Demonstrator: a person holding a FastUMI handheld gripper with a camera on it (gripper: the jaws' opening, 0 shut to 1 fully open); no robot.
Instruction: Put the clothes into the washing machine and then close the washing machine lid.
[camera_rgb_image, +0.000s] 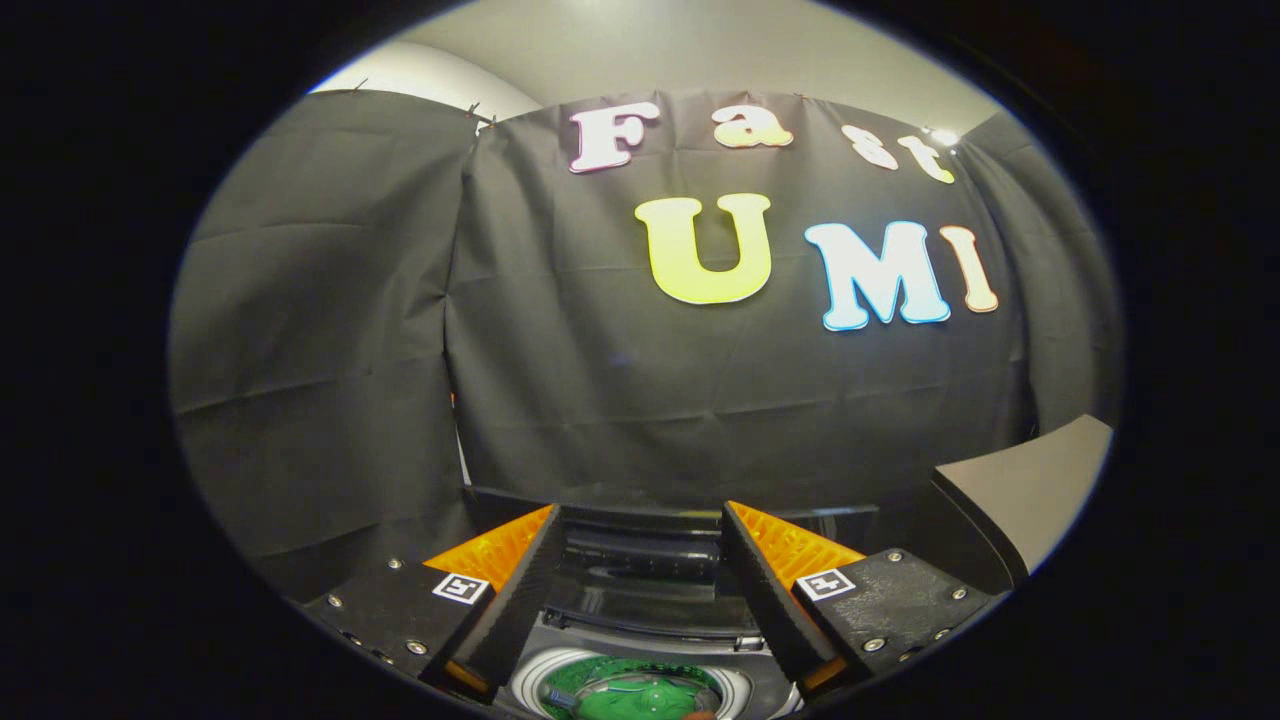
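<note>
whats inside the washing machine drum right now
Green clothing lies in the drum, seen between the open gripper fingers, which hold nothing. The raised lid stands behind it. The lower part of the drum is out of sight.

Camera on tool (640, 520), facing booth wall (600, 380), washing machine (640, 640) close below
</note>
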